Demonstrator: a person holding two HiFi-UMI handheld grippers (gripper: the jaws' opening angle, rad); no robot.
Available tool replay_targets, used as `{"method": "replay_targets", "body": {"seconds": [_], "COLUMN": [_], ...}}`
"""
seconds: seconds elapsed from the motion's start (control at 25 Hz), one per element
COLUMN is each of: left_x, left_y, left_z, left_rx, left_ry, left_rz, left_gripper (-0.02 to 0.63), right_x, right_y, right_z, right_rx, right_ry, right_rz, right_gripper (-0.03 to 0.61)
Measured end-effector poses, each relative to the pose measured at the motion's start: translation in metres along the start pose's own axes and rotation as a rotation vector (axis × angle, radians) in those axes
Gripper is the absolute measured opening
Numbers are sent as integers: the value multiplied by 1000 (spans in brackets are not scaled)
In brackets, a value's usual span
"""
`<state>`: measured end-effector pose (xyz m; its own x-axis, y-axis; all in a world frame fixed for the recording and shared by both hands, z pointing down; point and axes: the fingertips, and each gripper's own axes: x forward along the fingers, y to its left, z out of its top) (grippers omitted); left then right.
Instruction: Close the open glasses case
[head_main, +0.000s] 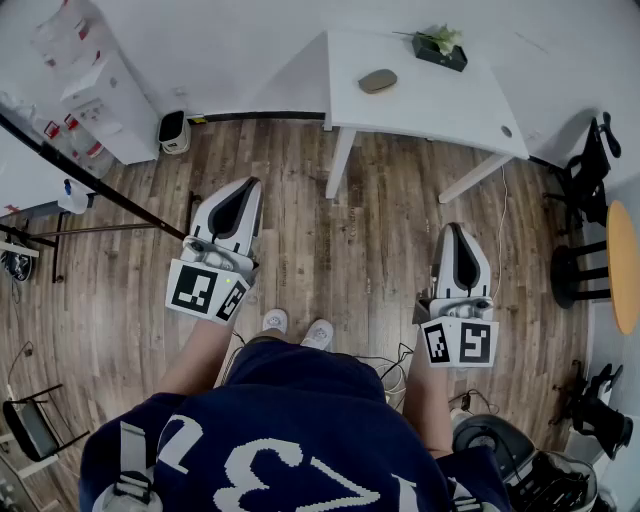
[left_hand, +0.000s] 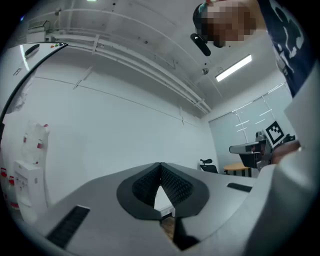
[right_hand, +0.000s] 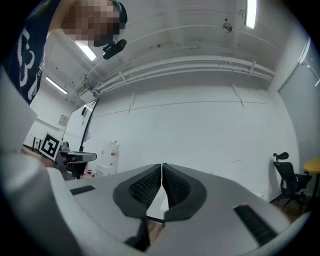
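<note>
A grey-brown oval glasses case (head_main: 378, 80) lies on the white table (head_main: 430, 100) at the far side of the room; at this distance I cannot tell how its lid stands. Both grippers hang over the wooden floor, well short of the table. My left gripper (head_main: 250, 186) points towards the wall, shut with nothing between its pads. My right gripper (head_main: 452, 230) is level with it on the right, also shut and empty. In the left gripper view the left gripper (left_hand: 160, 164) faces a bare white wall. The right gripper (right_hand: 162, 165) likewise shows its tips touching.
A potted plant (head_main: 440, 45) stands at the table's back edge. A white cabinet (head_main: 100, 90) and a small white bin (head_main: 173, 130) stand at the left wall. Black chairs (head_main: 590, 170) and an orange round table (head_main: 623, 265) are at the right. Cables lie by the person's feet (head_main: 295, 325).
</note>
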<state>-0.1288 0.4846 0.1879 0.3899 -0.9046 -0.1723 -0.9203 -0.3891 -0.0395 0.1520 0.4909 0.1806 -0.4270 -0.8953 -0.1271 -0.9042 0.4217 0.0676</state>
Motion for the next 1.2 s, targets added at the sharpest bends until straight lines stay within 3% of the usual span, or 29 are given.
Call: {"method": "replay_targets", "body": {"seconds": [0.2, 0.56, 0.72, 0.96, 1.2], "left_x": [3, 15, 27, 80, 159], "left_y": [-5, -5, 1, 46, 107], "left_z": [-4, -15, -12, -26, -46], "left_rx": [10, -49, -51, -24, -62], "left_ry": [8, 32, 6, -17, -26], "left_rz": [-4, 13, -15, -11, -107], "left_gripper": [12, 12, 12, 12, 12], "right_x": [-2, 10, 24, 78, 164], "right_y": [-5, -13, -20, -31, -29], "right_z": [3, 6, -3, -13, -27], "right_rx": [-8, 50, 49, 55, 36], "right_ry": [-13, -46, -34, -68, -47], "right_rz": [-19, 37, 12, -13, -60], "right_gripper": [29, 29, 31, 31, 31]}}
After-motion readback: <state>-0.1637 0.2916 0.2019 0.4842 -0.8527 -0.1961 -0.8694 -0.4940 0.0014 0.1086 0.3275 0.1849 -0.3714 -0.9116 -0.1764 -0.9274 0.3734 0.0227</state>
